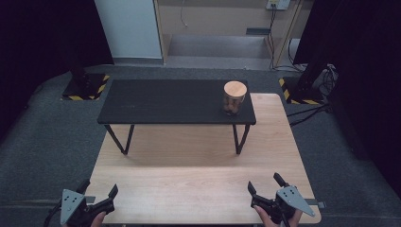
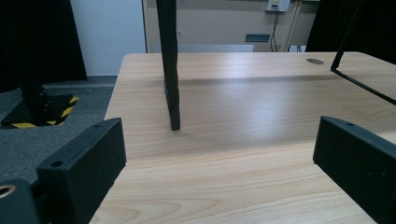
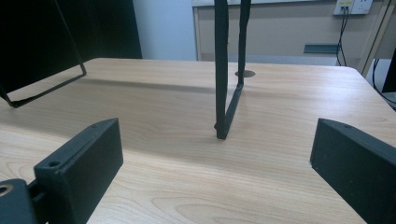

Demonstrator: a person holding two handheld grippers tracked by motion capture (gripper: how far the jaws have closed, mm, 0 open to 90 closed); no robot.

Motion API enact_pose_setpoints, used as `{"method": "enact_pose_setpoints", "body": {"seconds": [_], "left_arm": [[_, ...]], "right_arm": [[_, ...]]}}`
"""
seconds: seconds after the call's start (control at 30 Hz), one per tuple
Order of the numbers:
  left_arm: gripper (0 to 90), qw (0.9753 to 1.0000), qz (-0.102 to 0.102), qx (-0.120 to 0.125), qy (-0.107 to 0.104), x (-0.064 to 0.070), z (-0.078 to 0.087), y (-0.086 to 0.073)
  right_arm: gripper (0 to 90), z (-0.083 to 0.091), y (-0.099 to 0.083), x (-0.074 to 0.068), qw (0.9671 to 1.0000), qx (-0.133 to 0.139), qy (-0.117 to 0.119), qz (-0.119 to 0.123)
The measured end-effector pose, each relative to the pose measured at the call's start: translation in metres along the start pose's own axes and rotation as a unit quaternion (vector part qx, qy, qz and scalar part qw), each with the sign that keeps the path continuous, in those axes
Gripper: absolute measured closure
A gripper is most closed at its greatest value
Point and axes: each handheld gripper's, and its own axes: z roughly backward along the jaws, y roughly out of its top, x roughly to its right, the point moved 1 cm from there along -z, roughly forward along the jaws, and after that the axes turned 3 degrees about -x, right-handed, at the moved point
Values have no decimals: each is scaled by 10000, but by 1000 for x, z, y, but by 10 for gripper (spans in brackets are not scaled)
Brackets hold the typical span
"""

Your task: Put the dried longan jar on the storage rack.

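Observation:
A clear jar (image 1: 234, 97) with a round wooden lid stands on the right end of a black raised shelf (image 1: 161, 101). The shelf rests on thin black legs on the light wooden table (image 1: 198, 175). My left gripper (image 1: 100, 189) is at the table's near left corner, open, with nothing between its jaws. My right gripper (image 1: 265, 183) is at the near right corner, also open and holding nothing. In the left gripper view one shelf leg (image 2: 170, 70) rises ahead of the jaws. In the right gripper view another shelf leg (image 3: 226, 74) stands ahead.
Grey carpet surrounds the table. Black stands with yellow-striped bases (image 1: 85, 87) sit at the back left and back right (image 1: 302, 92). Cables (image 1: 307, 113) run on the floor at the right. A round grommet hole (image 3: 244, 73) marks the tabletop's far side.

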Motion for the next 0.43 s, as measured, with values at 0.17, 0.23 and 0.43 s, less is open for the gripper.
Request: {"method": "enact_pose_setpoints", "body": {"seconds": [0.17,0.23,0.43], "left_arm": [[12,10000,10,-17,-12,1,0,-1],[12,10000,7,-32,-23,1,0,-1],[12,10000,-9,8,-26,2,5,-1]], "right_arm": [[28,-1,0,1,10000,-19,22,-46],[28,-1,0,1,10000,-26,25,-58],[27,2,-1,2,9999,11,25,-138]]}}
